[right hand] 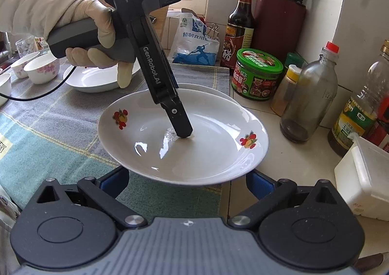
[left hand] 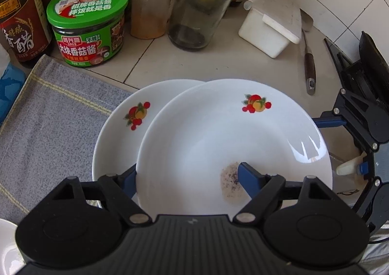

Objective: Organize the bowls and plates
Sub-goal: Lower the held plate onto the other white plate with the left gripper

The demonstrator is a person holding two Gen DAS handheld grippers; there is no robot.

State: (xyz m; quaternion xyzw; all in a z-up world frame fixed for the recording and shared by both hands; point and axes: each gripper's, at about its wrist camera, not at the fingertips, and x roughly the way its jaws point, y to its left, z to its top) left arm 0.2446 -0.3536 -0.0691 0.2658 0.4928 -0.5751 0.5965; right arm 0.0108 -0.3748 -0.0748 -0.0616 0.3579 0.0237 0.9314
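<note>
White porcelain fills the middle of both views: our left tool (left hand: 187,175) grips the rim of the upper fruit-print plate (left hand: 218,134), one blue finger (left hand: 250,181) lying inside the dish on a speckled residue patch (left hand: 231,183), the other under the rim. This plate sits tilted and offset over a second matching plate (left hand: 116,126), which shows at centre left of the left wrist view, partly on the grey striped cloth (left hand: 53,124) and partly on the tiled desk (left hand: 155,61).

From the right wrist view, our right tool (right hand: 187,183) at the bottom of the frame stands open, its blue fingers (right hand: 114,181) spread on either side of the near edge of the plate (right hand: 218,153), not clamping it. Upper left, floral bowls (right hand: 41,68) and another white dish (right hand: 97,79) rest on the cloth. A green-lidded mushroom sauce jar (left hand: 87,24) stands at upper left in the left view.
</note>
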